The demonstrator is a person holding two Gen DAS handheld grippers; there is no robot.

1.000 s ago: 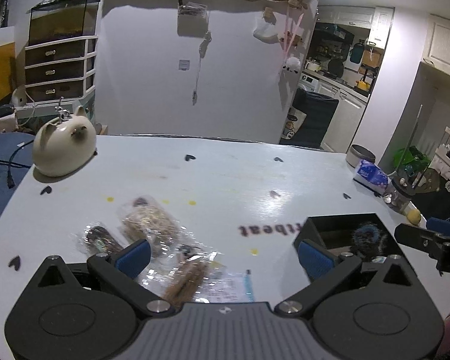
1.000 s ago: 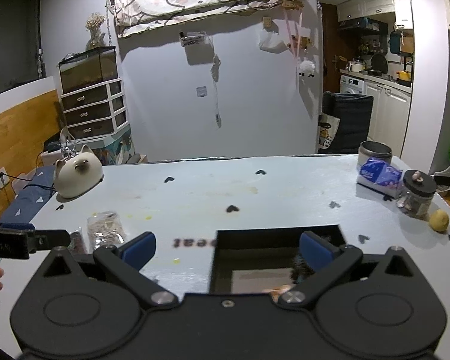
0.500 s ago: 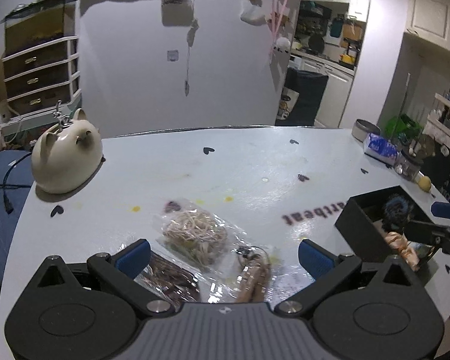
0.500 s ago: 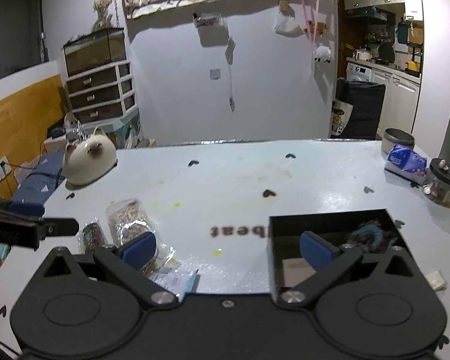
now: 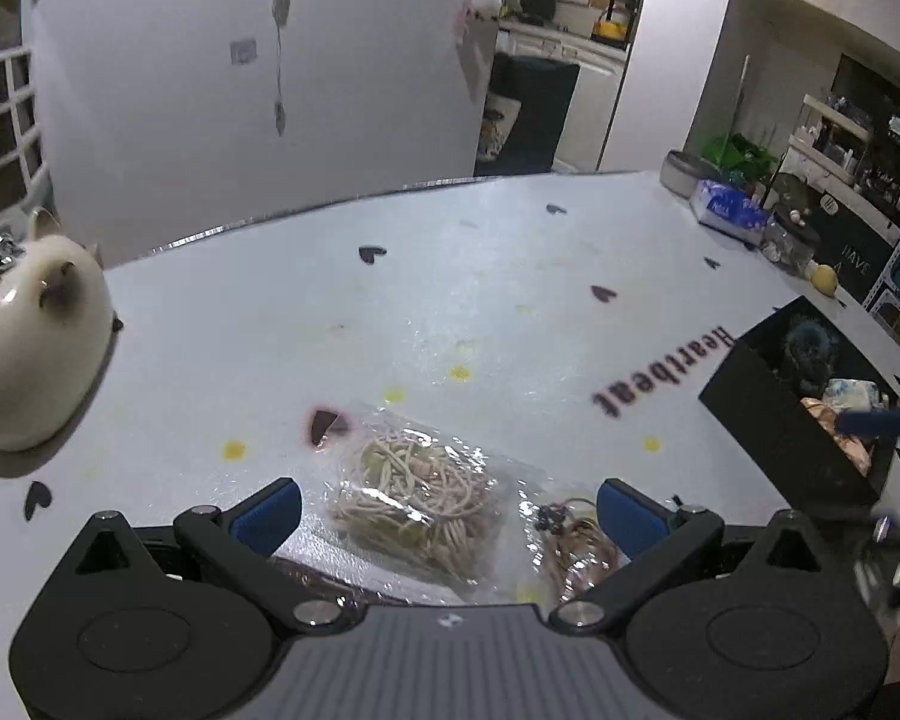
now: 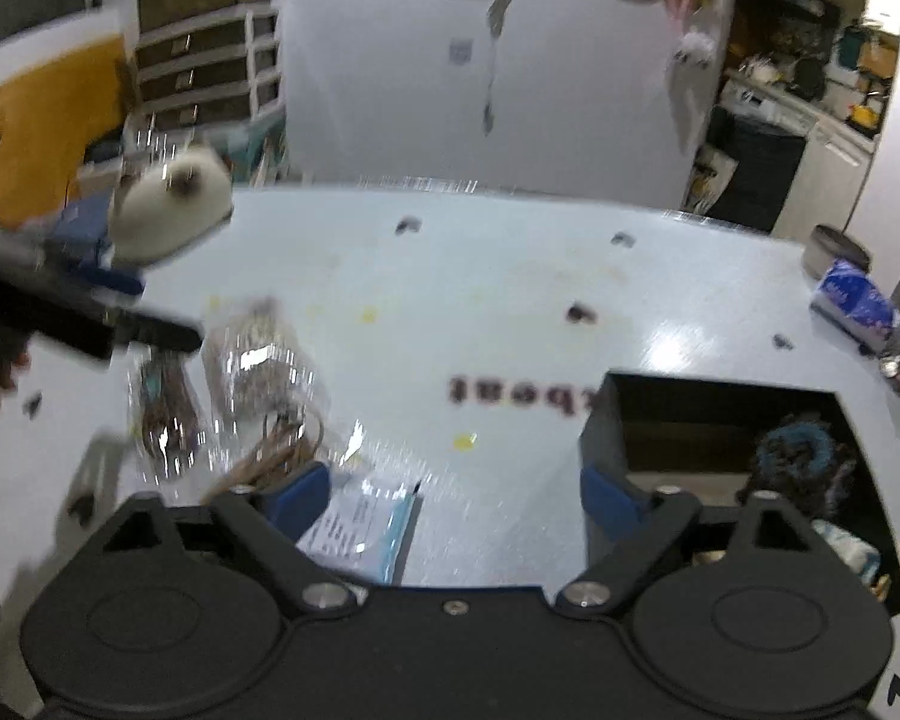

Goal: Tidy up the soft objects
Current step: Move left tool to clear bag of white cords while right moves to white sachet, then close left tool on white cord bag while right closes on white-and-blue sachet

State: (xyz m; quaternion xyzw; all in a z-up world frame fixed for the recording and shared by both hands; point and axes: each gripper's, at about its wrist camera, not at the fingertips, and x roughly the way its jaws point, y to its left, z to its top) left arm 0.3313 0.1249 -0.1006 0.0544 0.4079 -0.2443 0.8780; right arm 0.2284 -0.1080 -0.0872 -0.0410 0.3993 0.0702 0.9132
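Both grippers stand wide with nothing held: the left gripper [image 5: 447,507] straddles a clear bag of pale strings [image 5: 417,504] low in its frame, and the right gripper [image 6: 453,495], whose jaws have just been closing a little, hangs over bare table [image 6: 510,276] with a printed packet [image 6: 363,531] by its left finger. "Heartbeat" [image 5: 660,375] is printed on the tabletop. At right sits the black box [image 6: 726,414] holding a dark fuzzy scrunchie [image 6: 801,456]. A smaller bag of brown cords [image 5: 576,540] lies beside the right finger in the left view.
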